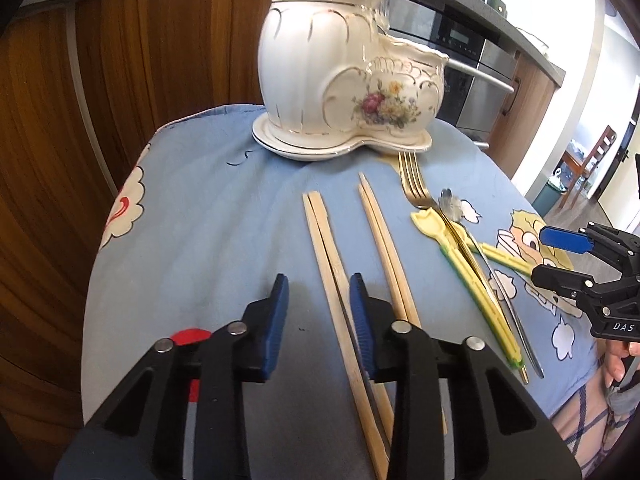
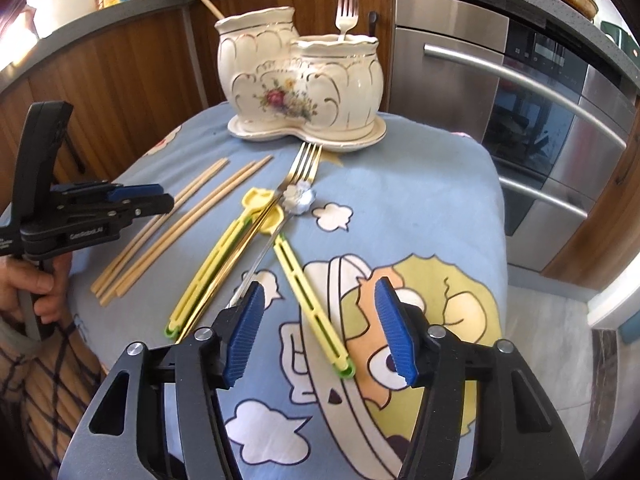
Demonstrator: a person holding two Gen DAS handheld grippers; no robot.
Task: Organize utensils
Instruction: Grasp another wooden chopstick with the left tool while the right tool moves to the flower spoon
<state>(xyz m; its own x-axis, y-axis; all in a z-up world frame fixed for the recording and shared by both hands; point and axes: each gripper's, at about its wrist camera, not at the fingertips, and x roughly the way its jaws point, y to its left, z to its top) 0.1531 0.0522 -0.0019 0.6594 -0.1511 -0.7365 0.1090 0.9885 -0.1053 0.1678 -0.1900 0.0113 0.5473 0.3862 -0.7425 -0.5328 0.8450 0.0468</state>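
My left gripper (image 1: 319, 312), jaws partly spread, straddles 1 chopstick pair (image 1: 336, 280) unpinched; my right gripper (image 2: 320, 330) gapes over a yellow spoon (image 2: 308, 300).

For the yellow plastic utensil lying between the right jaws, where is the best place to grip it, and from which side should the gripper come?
Probably grip the yellow plastic utensil on its long slotted handle, coming down from above with one jaw on each long edge. It lies flat on the tablecloth, its near half is free, while its far end crosses under the silver spoon. The right gripper is open astride it.
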